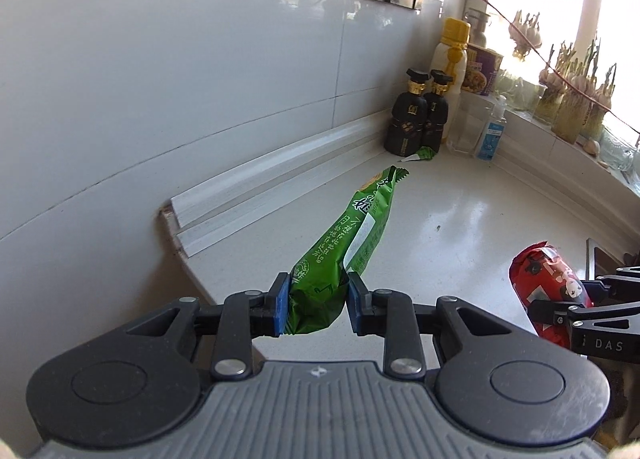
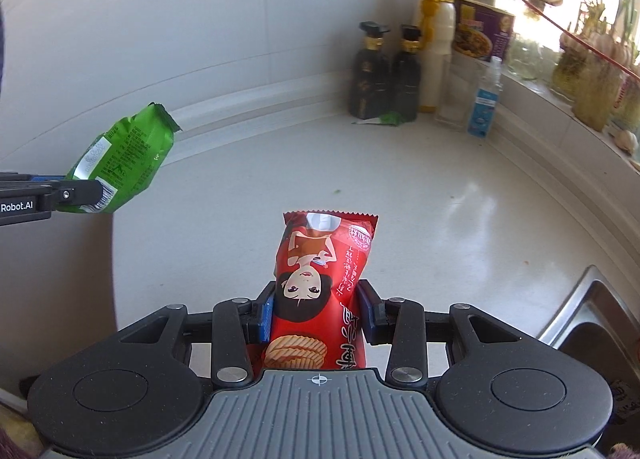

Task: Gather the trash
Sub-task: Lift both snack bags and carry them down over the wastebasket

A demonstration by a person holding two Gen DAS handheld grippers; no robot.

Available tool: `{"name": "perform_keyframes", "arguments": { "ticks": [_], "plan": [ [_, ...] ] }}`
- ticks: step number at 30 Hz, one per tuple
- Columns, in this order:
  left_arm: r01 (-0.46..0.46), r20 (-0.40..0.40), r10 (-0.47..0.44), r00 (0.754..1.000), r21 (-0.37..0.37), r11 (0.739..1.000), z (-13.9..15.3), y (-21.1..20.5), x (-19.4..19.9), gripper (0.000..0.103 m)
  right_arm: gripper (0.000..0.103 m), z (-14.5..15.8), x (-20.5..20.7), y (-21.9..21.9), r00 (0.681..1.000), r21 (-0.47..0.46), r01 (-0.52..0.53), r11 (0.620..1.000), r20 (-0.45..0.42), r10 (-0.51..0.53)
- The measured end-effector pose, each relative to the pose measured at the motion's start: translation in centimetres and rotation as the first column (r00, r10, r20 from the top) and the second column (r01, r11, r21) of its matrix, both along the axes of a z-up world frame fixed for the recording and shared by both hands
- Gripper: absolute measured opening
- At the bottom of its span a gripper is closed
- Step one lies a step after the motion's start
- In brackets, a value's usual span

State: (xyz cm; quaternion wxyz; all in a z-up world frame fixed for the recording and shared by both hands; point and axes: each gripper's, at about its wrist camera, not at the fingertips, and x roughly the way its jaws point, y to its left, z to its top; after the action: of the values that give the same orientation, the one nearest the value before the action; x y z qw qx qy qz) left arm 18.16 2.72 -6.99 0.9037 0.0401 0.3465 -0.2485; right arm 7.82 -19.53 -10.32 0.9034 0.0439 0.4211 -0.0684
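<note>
While both wrappers hang clear above white counter (image 2: 460,219), green wrapper (image 1: 344,251) sits pinched at near end in left gripper (image 1: 318,305), red snack packet (image 2: 324,279) clamped low in right gripper (image 2: 318,317). Third green scrap (image 1: 420,155) lies far, beside dark bottles (image 1: 420,115), possibly touching. Best: keep squeeze steady, carry level, avoid swinging loose ends; no bin visible.
</note>
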Motion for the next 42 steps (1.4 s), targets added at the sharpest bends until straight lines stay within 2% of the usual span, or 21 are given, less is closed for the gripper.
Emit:
{"name": "perform_keyframes", "arguments": {
  "ticks": [9, 20, 35, 42],
  "plan": [
    [-0.106, -0.047, 0.105, 0.993, -0.025, 0.994, -1.1, 4.6, -2.1, 0.026, 0.038, 0.0, -0.3, 4.3, 0.994, -0.024, -0.111, 0.993, -0.007, 0.111],
    [-0.237, -0.122, 0.233, 0.965, -0.019, 0.971, -3.3, 9.6, -4.4, 0.026, 0.038, -1.2, -0.1, 10.3, 0.962, -0.034, -0.271, 0.962, -0.036, 0.270],
    [-0.379, -0.245, 0.367, 0.897, 0.000, 0.926, -7.5, 15.0, -7.3, 0.026, 0.038, -3.6, 0.1, 17.3, 0.883, -0.048, -0.464, 0.884, -0.104, 0.458],
    [-0.419, -0.329, 0.407, 0.852, 0.037, 0.907, -11.2, 15.8, -8.8, 0.026, 0.038, -6.7, 0.5, 20.0, 0.829, -0.033, -0.545, 0.838, -0.174, 0.532]
  ]
}}
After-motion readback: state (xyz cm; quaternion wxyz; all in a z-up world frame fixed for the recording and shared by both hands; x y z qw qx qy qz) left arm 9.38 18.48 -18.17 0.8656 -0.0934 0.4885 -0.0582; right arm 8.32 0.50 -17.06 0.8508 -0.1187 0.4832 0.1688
